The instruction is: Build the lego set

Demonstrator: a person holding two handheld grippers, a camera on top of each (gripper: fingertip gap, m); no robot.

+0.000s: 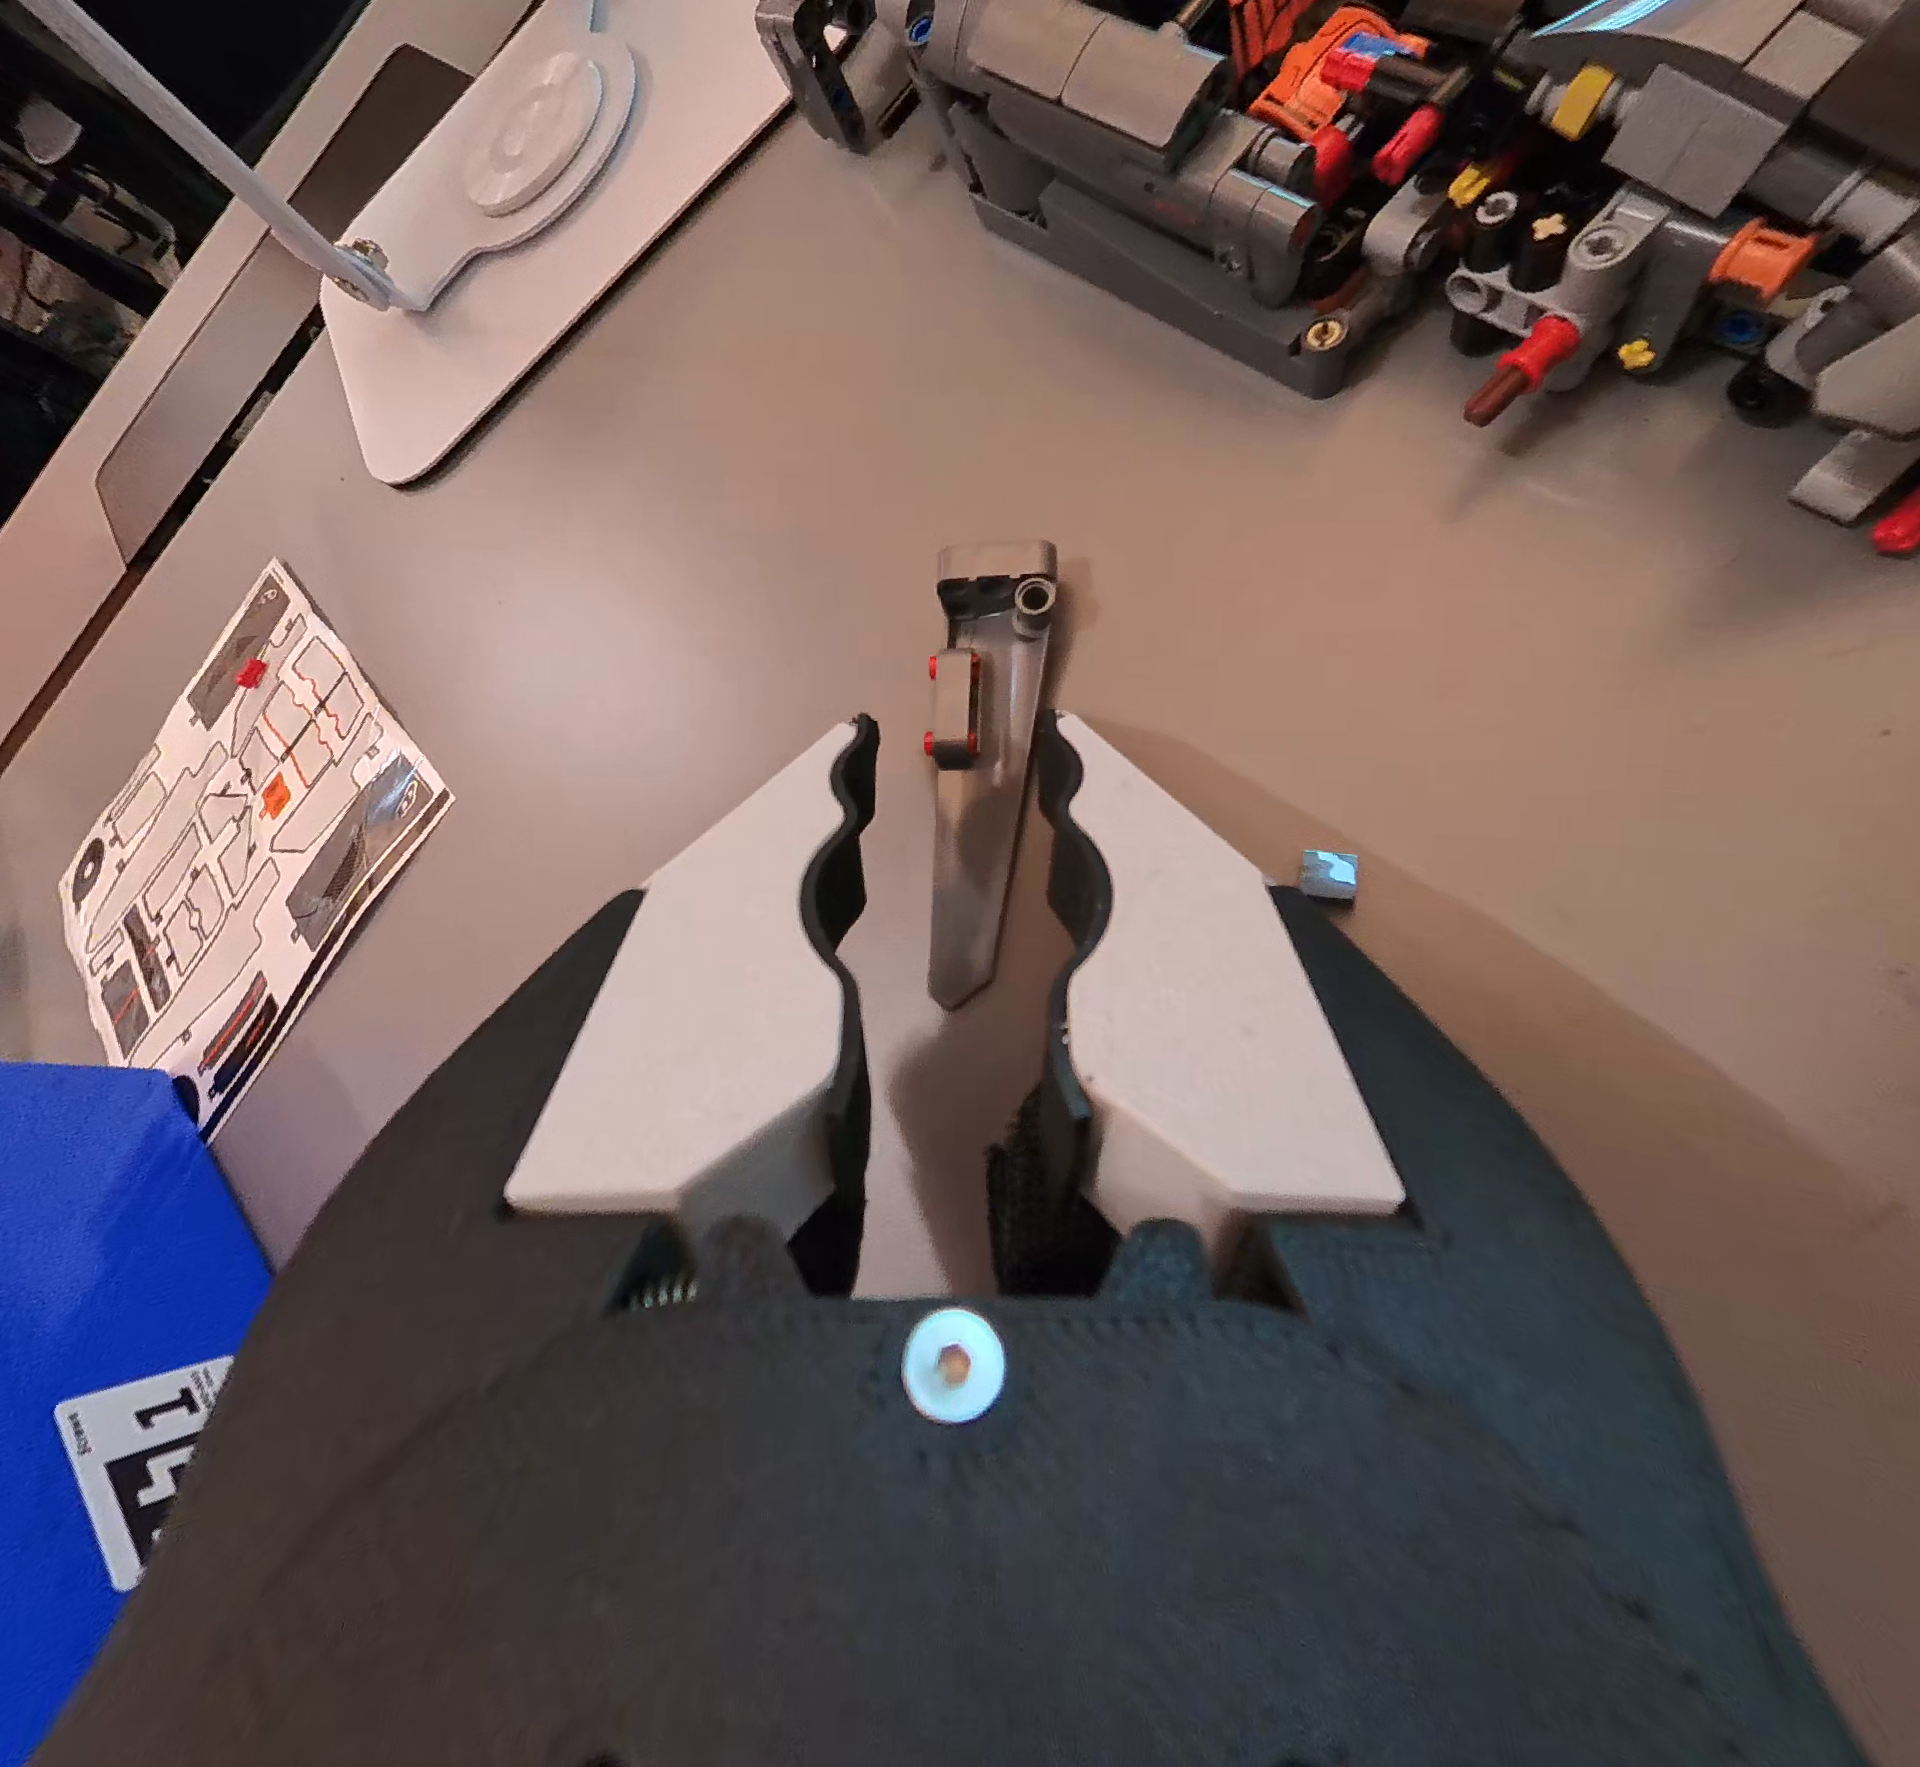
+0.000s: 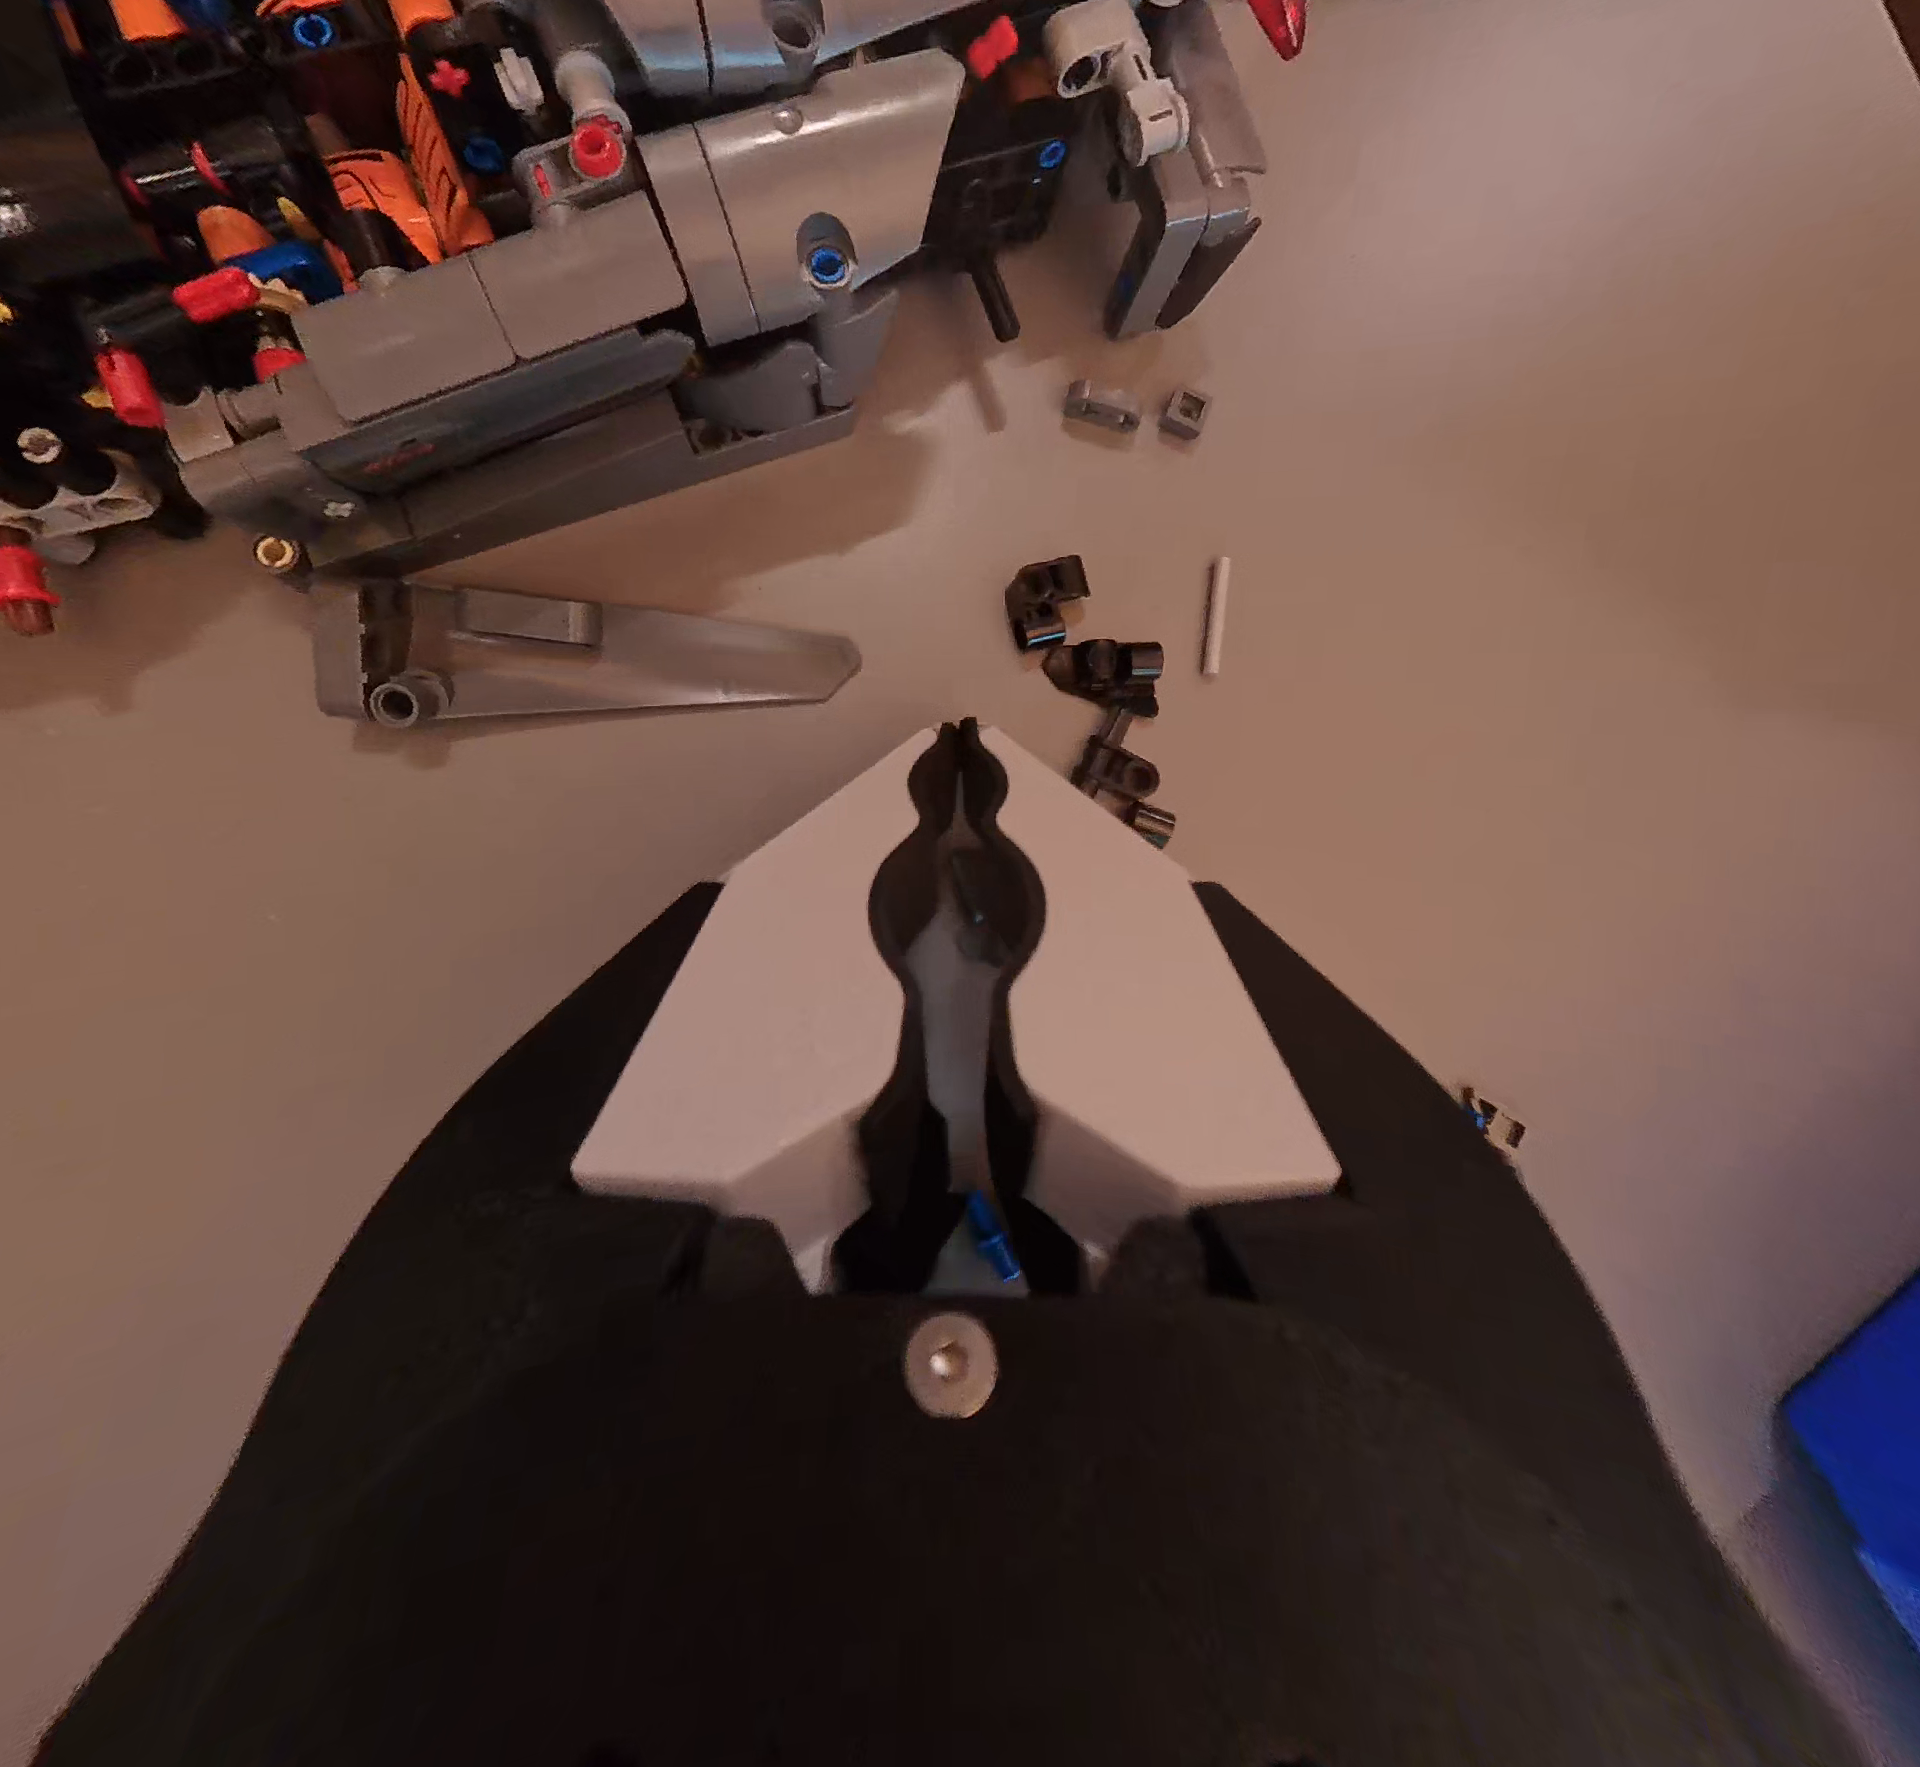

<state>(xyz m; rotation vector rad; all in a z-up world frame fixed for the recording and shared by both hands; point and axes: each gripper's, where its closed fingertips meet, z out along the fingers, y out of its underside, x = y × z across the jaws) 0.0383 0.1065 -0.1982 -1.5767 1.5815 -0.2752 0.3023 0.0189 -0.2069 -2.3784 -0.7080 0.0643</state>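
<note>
The left wrist view shows my left gripper (image 1: 961, 725) open over a long grey wedge panel (image 1: 977, 865) that lies on the table between its fingers. The panel is close to the right pad and clear of the left one. A small grey connector with red pins (image 1: 956, 709) sits on the panel. The same panel (image 2: 623, 663) lies flat in the right wrist view, left of my right gripper (image 2: 961, 730). That gripper's tips are shut together. A small black piece (image 2: 971, 896) shows in the hollow between its pads; I cannot tell whether it is gripped. The big grey and orange model (image 2: 623, 190) stands behind.
Black connectors (image 2: 1101, 663), a white axle (image 2: 1214, 616) and two small grey pieces (image 2: 1103, 408) lie right of the panel. A blue pin (image 2: 992, 1244) shows under the right gripper. A sticker sheet (image 1: 249, 834), a white stand base (image 1: 499, 190) and a blue box (image 1: 94, 1354) are on the left. Spacing between my two grippers at the tips: around 30 centimeters.
</note>
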